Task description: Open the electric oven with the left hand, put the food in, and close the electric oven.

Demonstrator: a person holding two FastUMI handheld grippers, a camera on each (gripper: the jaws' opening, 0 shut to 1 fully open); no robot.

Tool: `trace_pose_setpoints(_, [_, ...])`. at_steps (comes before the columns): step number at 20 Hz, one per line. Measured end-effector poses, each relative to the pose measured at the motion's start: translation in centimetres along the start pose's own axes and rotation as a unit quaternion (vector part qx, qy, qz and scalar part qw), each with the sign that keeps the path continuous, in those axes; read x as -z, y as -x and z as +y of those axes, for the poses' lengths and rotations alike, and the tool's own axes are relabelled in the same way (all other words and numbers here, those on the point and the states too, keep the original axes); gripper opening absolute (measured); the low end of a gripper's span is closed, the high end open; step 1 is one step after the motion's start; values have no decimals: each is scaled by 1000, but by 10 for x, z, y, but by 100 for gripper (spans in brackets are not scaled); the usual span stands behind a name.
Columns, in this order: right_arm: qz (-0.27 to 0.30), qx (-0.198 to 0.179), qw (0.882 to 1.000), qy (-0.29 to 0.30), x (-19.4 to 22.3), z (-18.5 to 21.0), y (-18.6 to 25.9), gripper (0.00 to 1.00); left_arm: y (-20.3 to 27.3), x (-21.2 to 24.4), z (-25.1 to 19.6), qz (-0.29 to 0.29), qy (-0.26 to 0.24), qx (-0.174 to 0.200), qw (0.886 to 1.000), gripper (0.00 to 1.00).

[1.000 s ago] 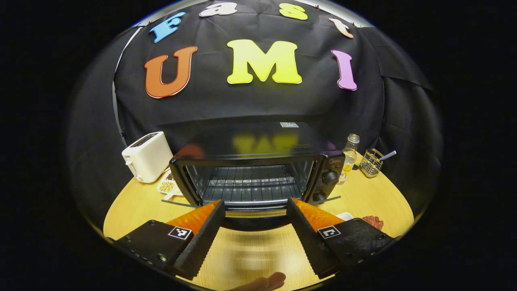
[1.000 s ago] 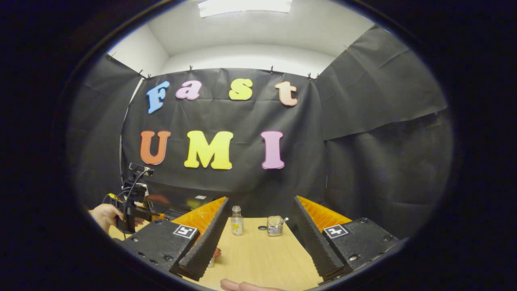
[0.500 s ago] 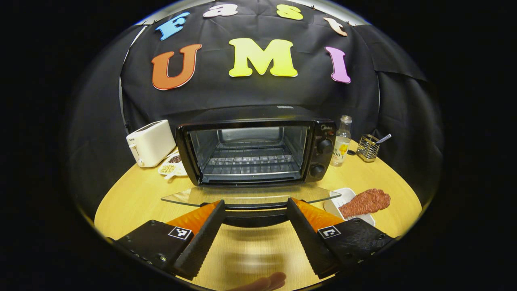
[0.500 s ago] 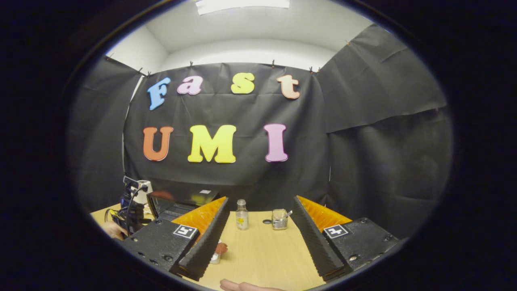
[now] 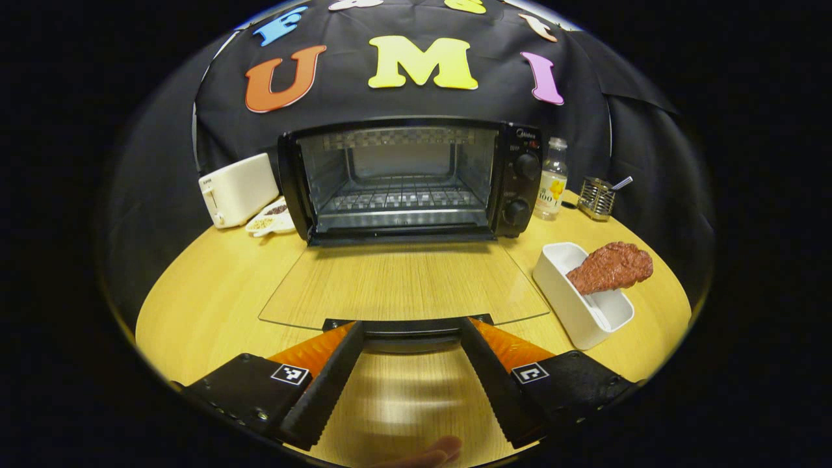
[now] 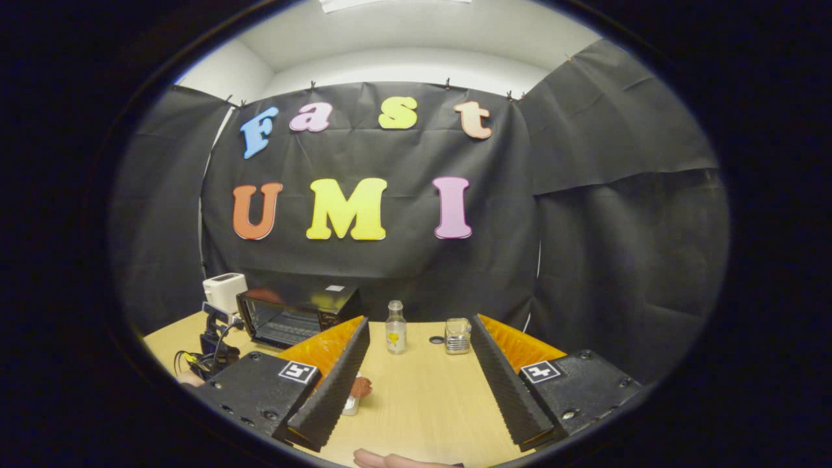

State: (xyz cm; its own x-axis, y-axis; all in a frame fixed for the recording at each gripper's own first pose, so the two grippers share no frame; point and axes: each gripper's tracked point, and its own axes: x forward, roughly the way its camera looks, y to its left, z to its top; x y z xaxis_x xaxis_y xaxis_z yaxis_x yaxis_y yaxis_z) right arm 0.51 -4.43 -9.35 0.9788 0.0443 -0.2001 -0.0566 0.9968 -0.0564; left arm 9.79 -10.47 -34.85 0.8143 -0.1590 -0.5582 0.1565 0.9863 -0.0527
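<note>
Wooden table (image 5: 214, 292) beneath spread left hand-held gripper (image 5: 411, 335) at oven door (image 5: 403, 286).

**Oven centred at the back, door lying flat toward the front**

In the left gripper view, the black electric oven (image 5: 406, 179) is sitting at the back of the round wooden table (image 5: 208, 292). Its glass door (image 5: 403, 286) is lying flat in front of it. The white toaster (image 5: 237, 188) is standing left of the oven, the small white dish of seeds (image 5: 270, 220) just before it. Right of the oven are standing the clear glass bottle (image 5: 551, 188) and, farther right, the wire holder (image 5: 597, 200). The reddish-brown piece of meat (image 5: 611, 266) is resting in the white rectangular tray (image 5: 572, 305), front right of the door.
</note>
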Motion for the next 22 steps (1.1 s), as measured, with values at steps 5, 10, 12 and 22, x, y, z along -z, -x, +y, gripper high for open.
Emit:
trace_pose_setpoints(5, [41, -15, 999, 5, 30, 18, -19, 99, 0, -6, -2, -31, 0, -4, 1000, 97])
trace_pose_setpoints(10, [115, -42, 992, -15, 79, 32, -54, 99, 23, -18, -6, -56, 6, 2, 998, 97])
trace_pose_setpoints(12, [144, -45, 988, -18, 99, 32, -71, 99, 47, -38, -10, -88, 10, 10, 996, 97])
trace_pose_setpoints(22, [287, -143, 939, -128, 197, 72, -135, 93, 204, -141, 6, -250, 7, 7, 968, 96])
